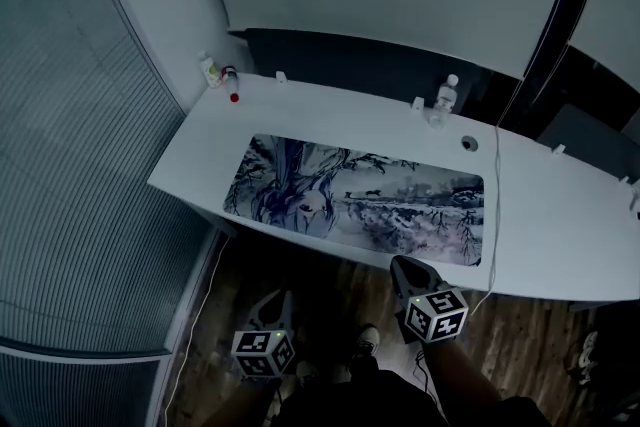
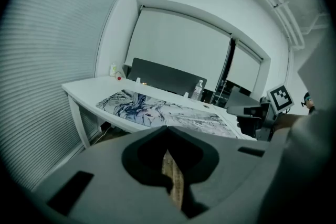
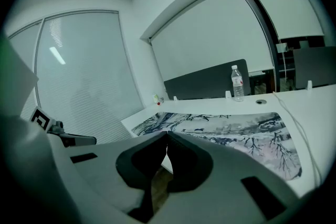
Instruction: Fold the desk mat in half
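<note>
The desk mat, printed with blue-grey artwork, lies flat and unfolded along the front of the white desk. Both grippers hang in front of the desk's near edge, above the floor and apart from the mat. My left gripper is below the mat's left half, its jaws shut with nothing in them. My right gripper is just short of the edge, under the mat's right half, jaws also shut and empty. The mat spreads ahead in the left gripper view, and the mat also shows in the right gripper view.
A water bottle stands at the desk's back edge by a dark partition panel. Small bottles sit at the back left corner. A white cable runs down past the mat's right end, near a grommet hole. Blinds line the left wall.
</note>
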